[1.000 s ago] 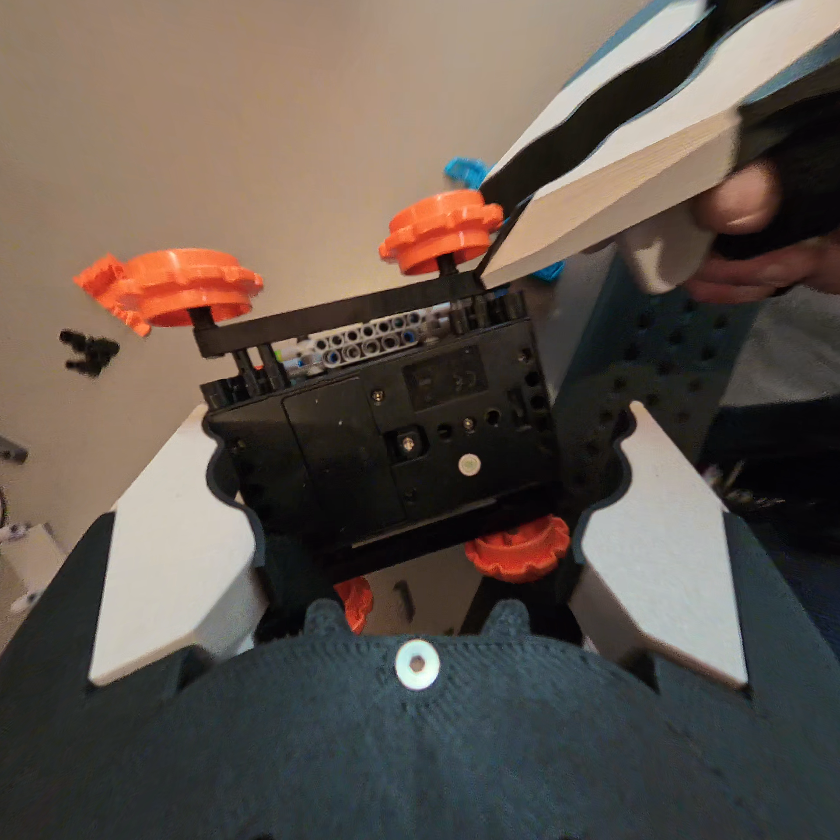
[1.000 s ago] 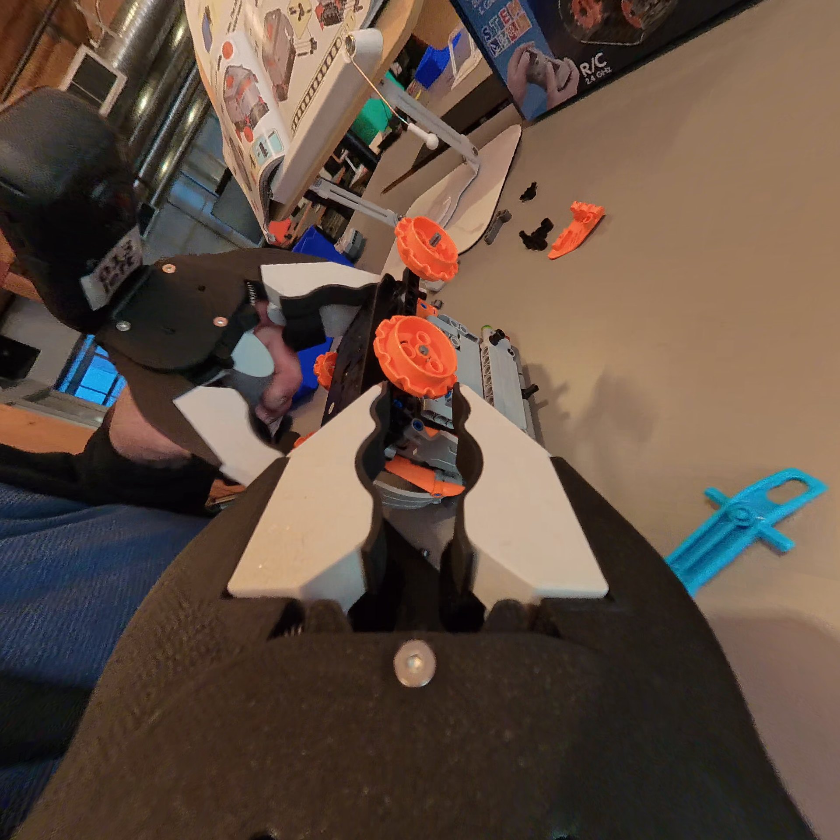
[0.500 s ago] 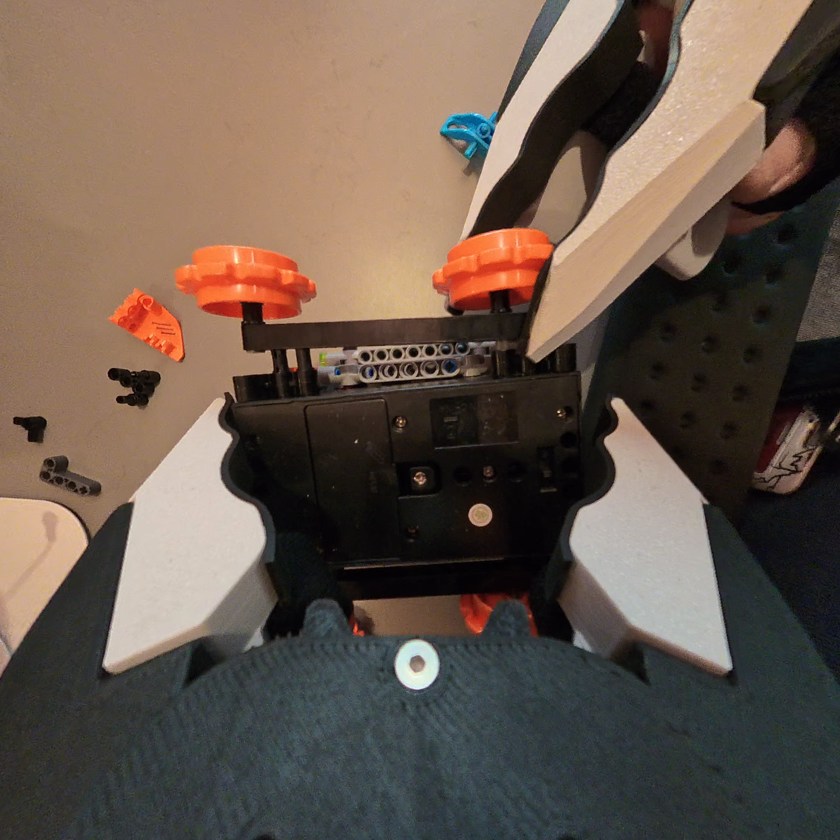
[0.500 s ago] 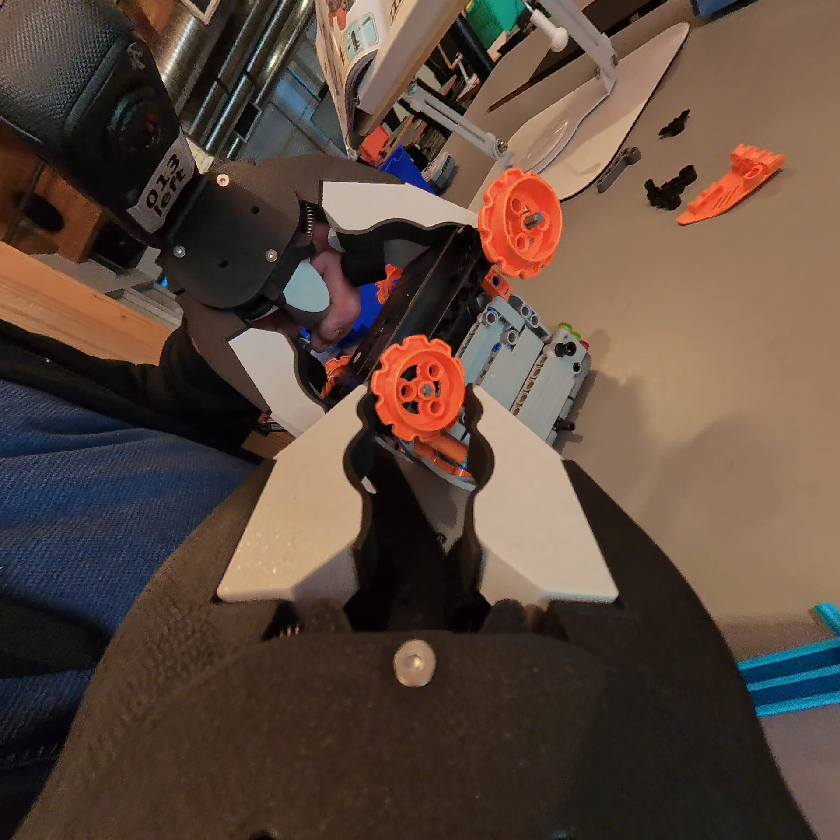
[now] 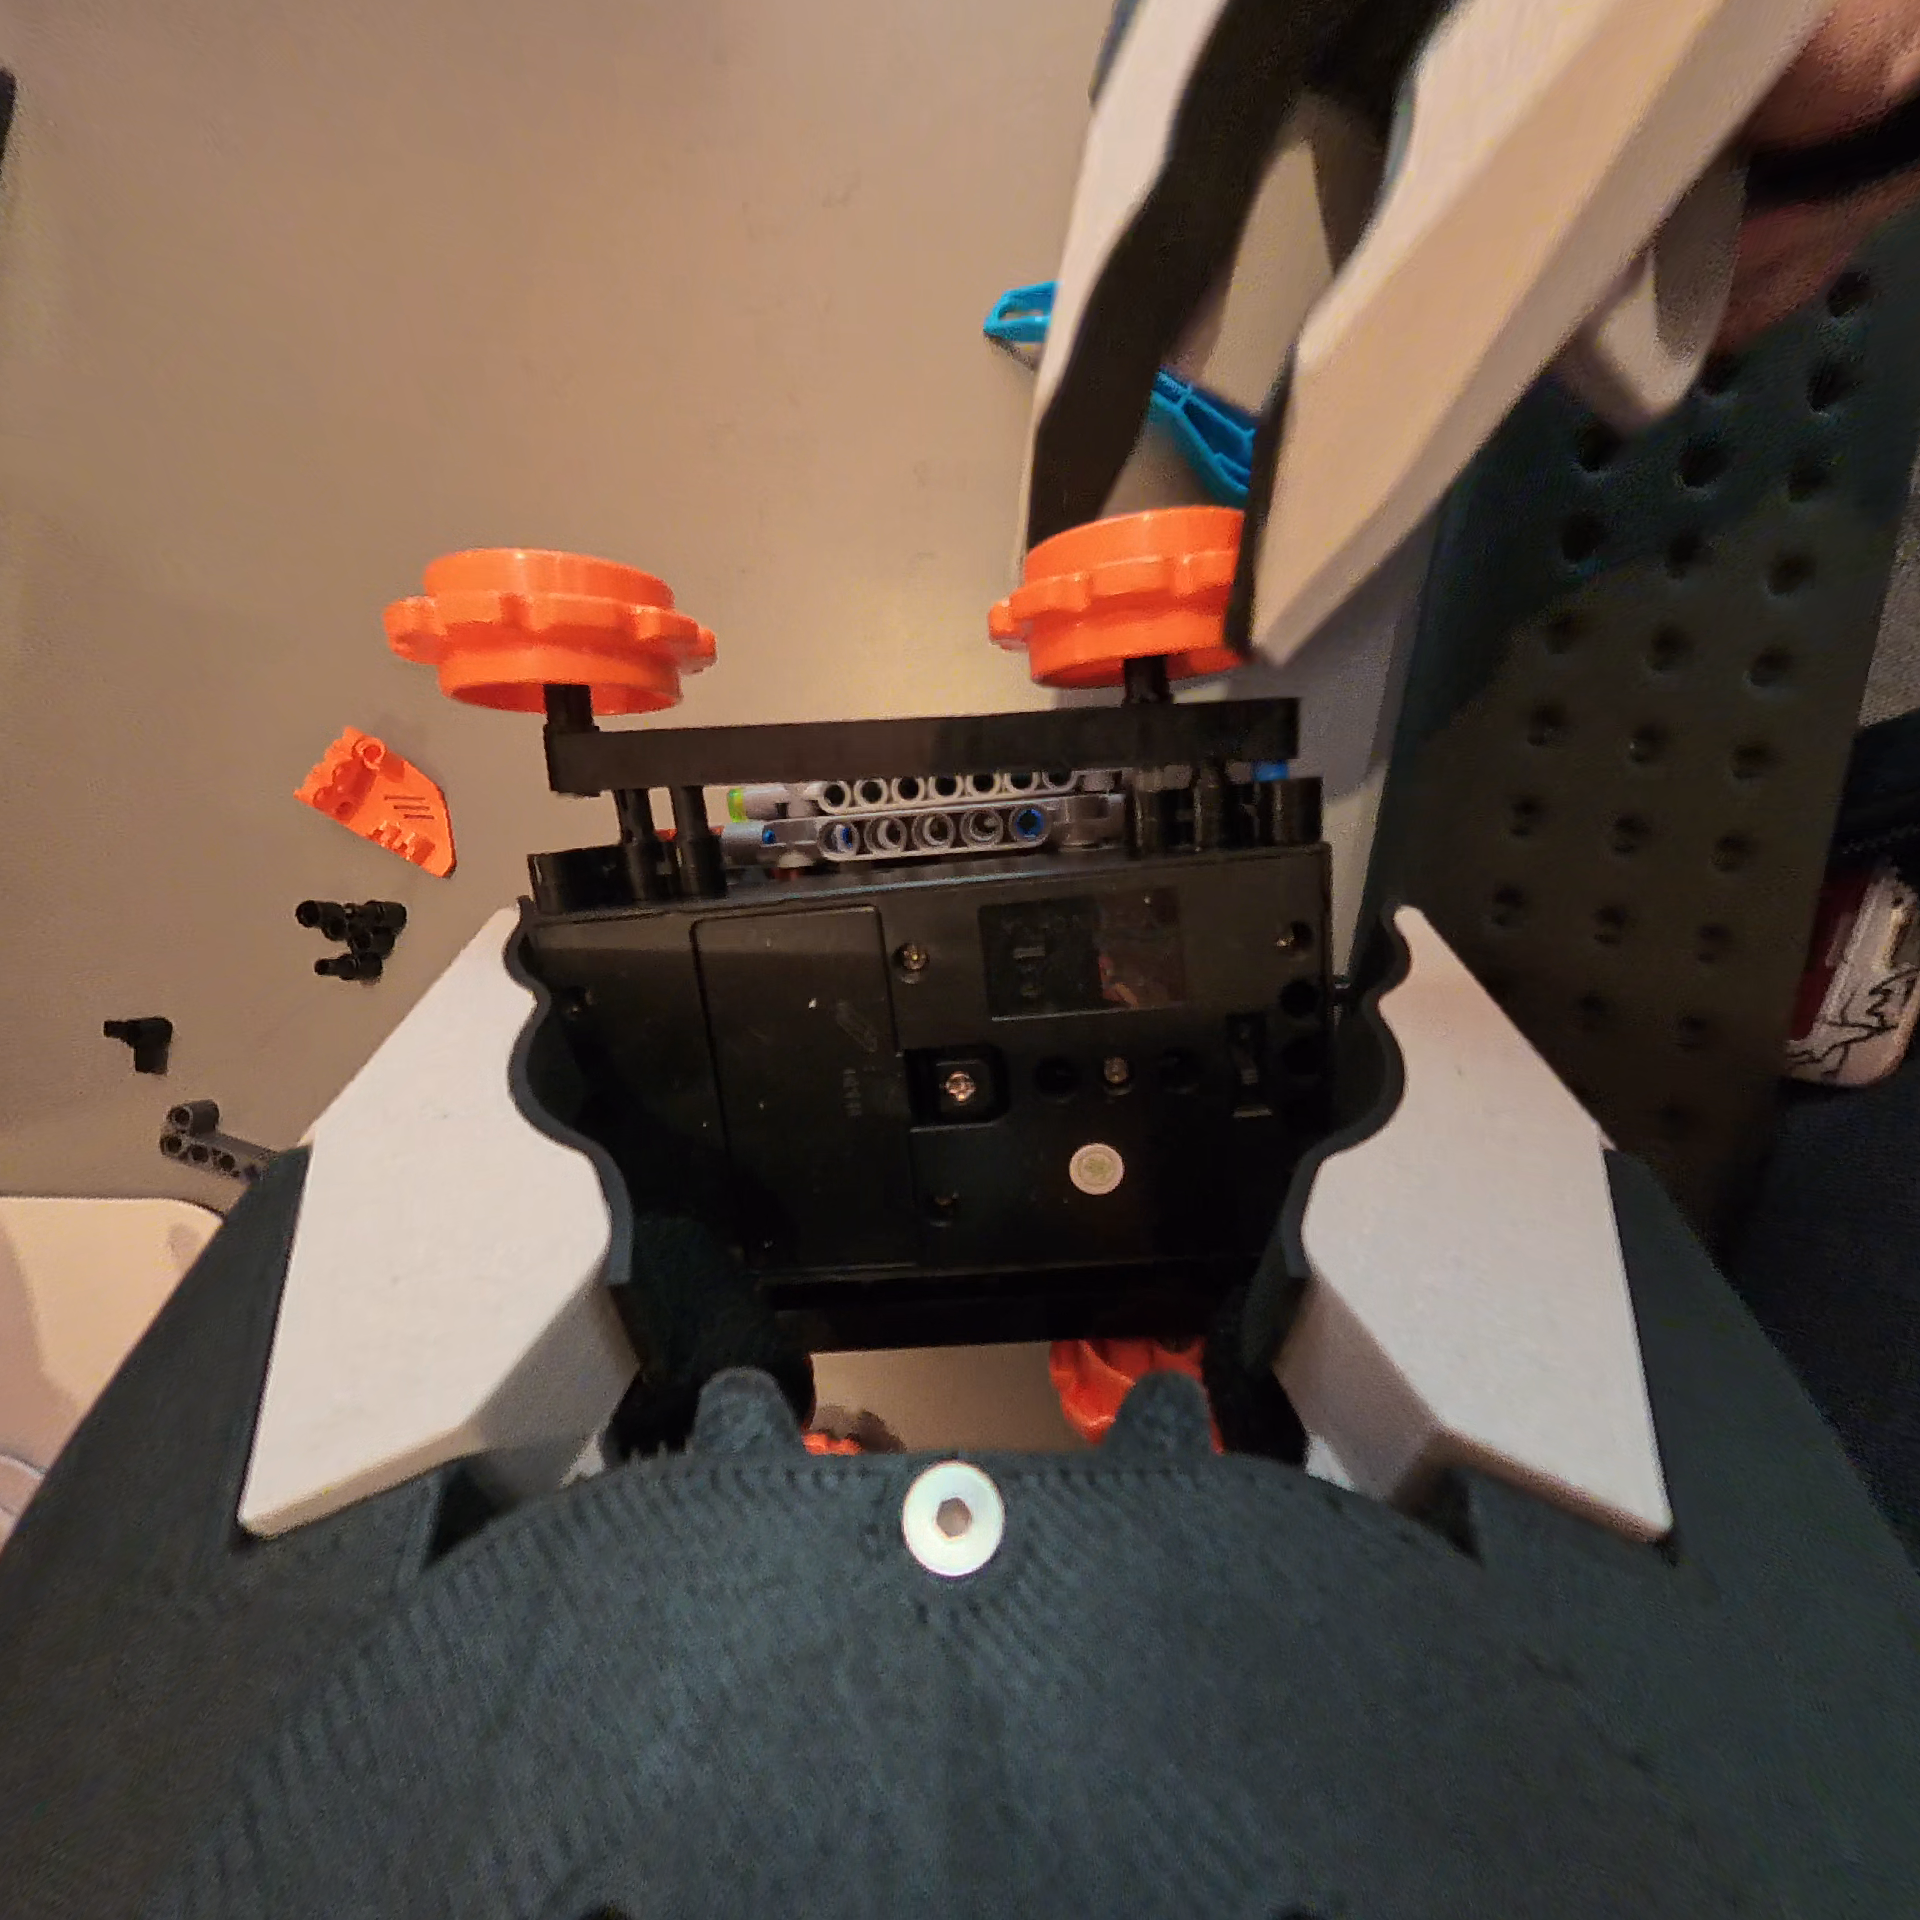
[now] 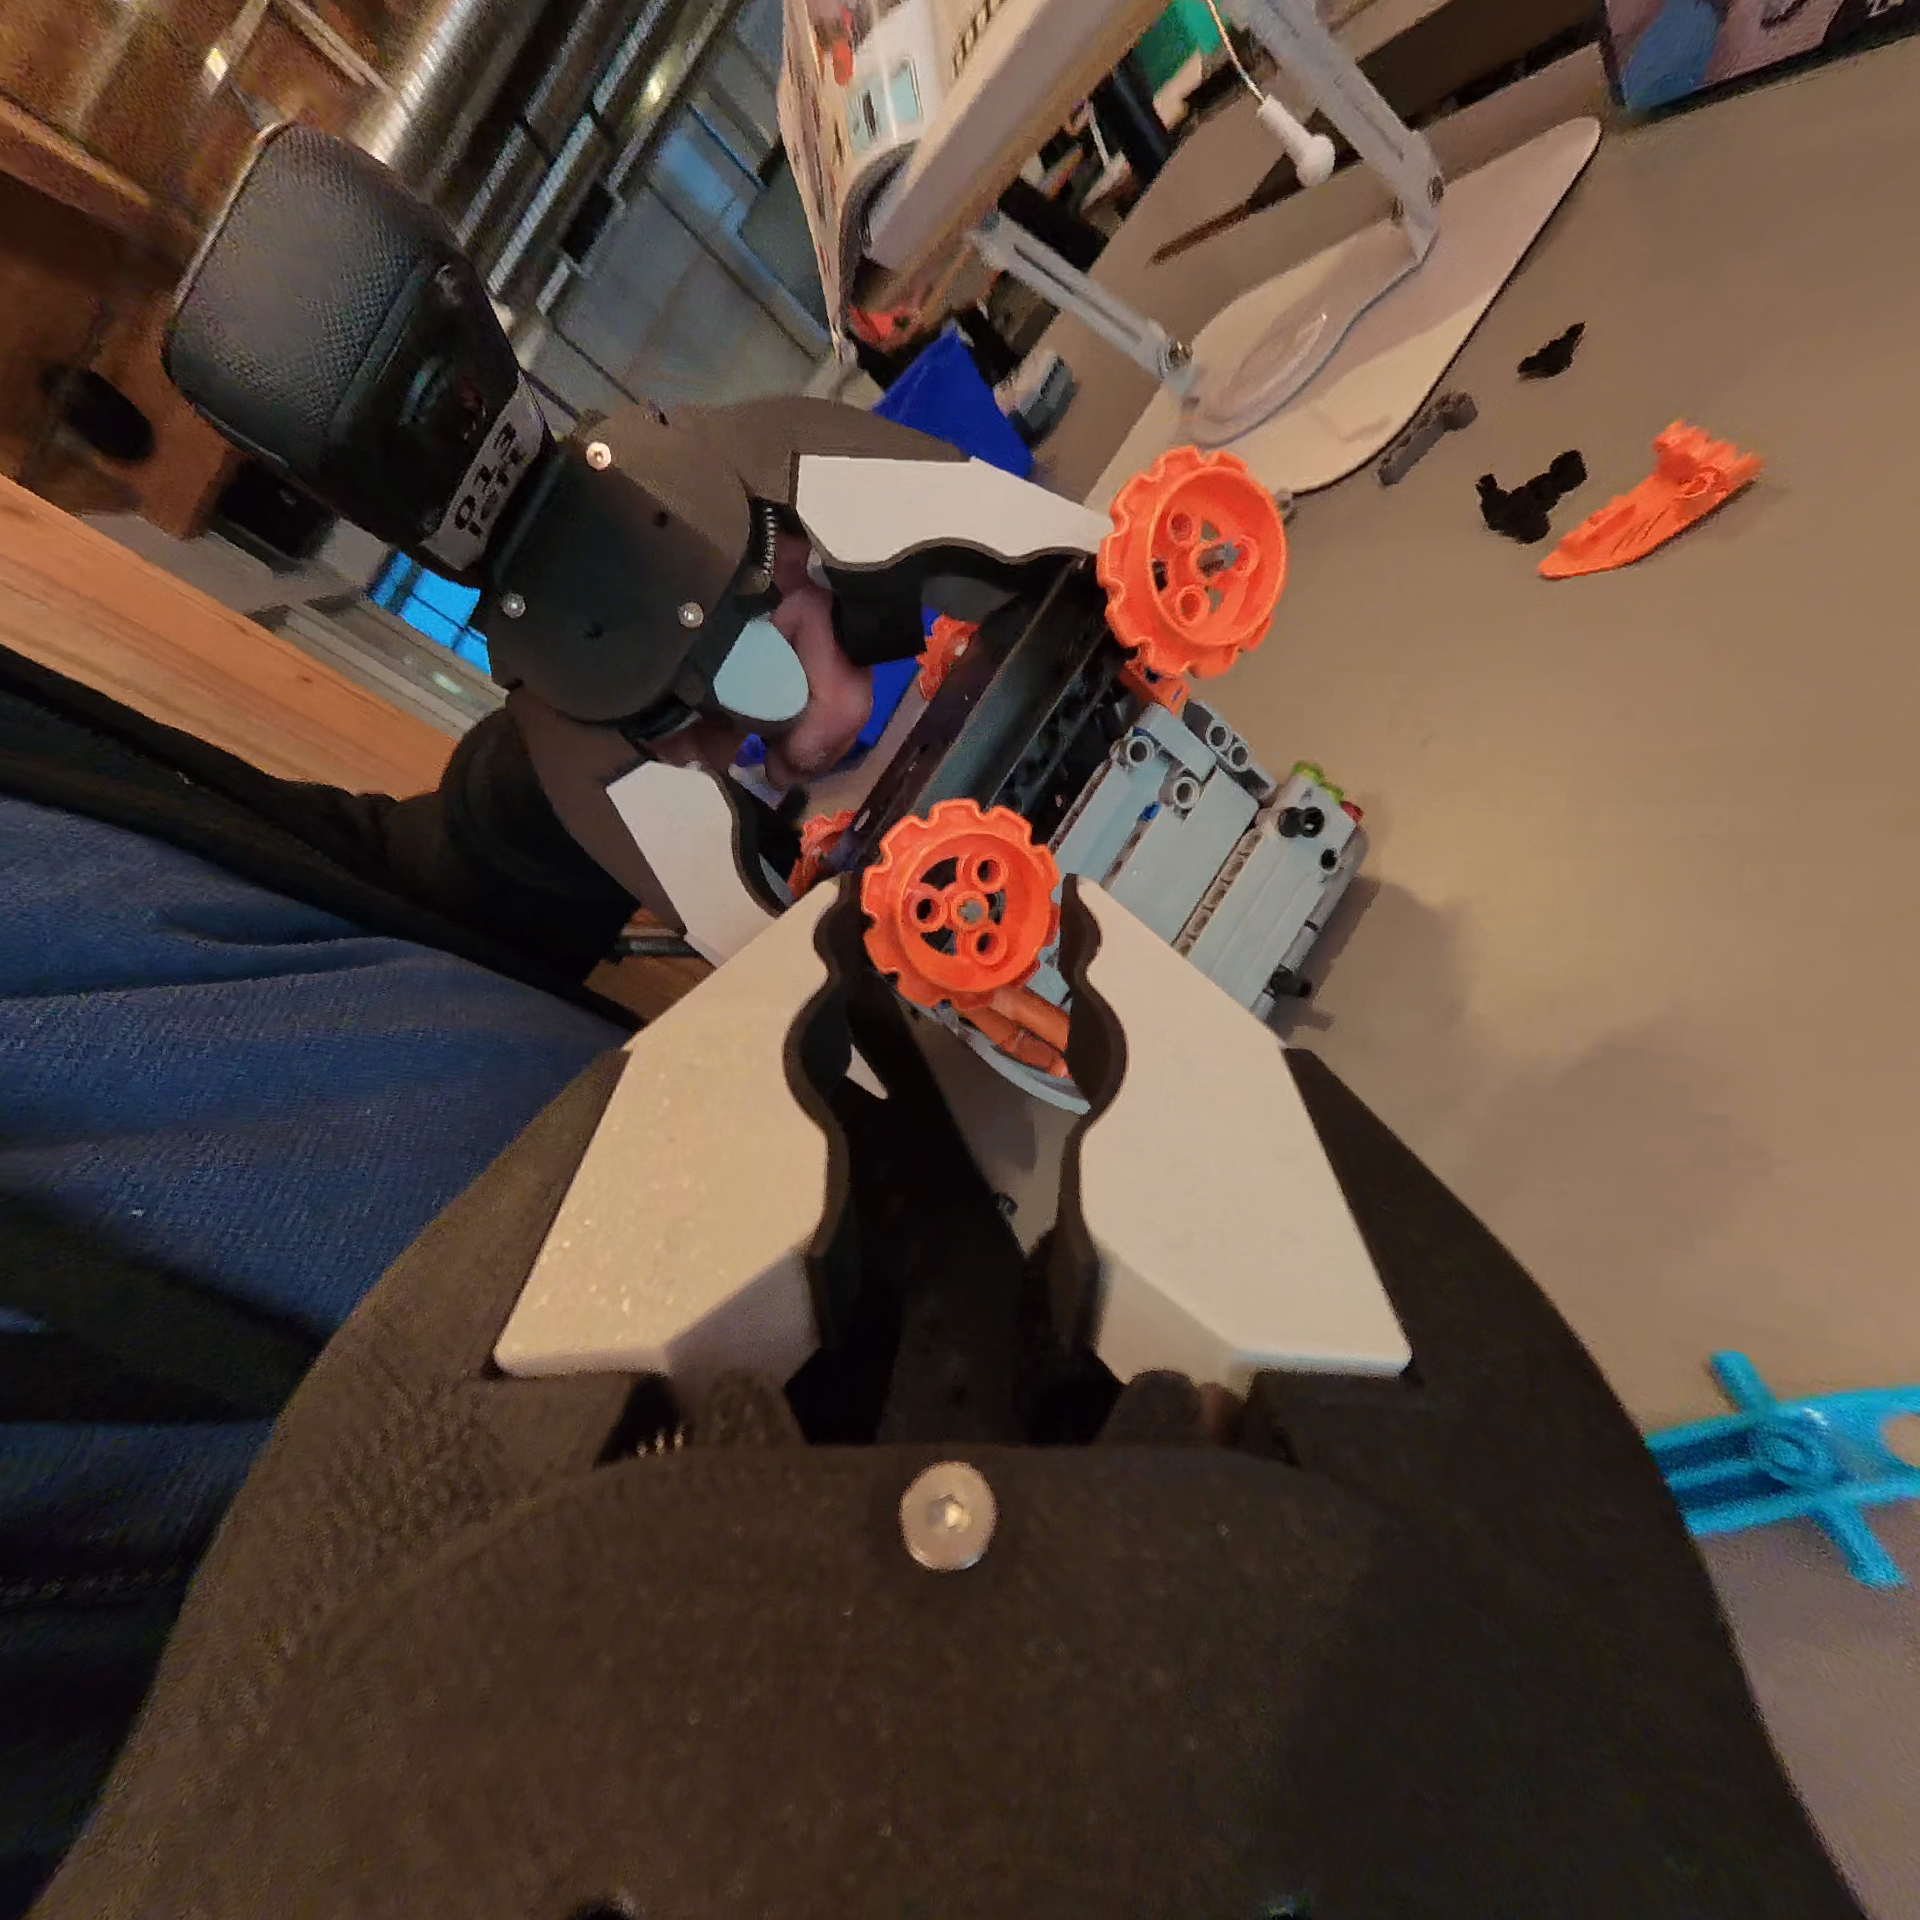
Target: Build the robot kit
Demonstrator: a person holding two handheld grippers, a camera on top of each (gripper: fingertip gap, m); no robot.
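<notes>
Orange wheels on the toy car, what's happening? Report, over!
Left hand-held gripper clamps the black battery box. Right hand-held gripper straddles the near orange wheel, contact unclear. Far orange wheel free. Nothing blocking.

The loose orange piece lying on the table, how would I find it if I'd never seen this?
Start at the black toy vehicle held in the left gripper. Look left of it on the tan table. The flat orange wedge lies there beside small black pins; unlike the round orange wheels, it is loose.

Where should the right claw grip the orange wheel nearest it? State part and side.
Pinch the orange wheel across its toothed rim, coming face-on along its axle; its back sits close to the black beam, so only rim and face are free.
</notes>
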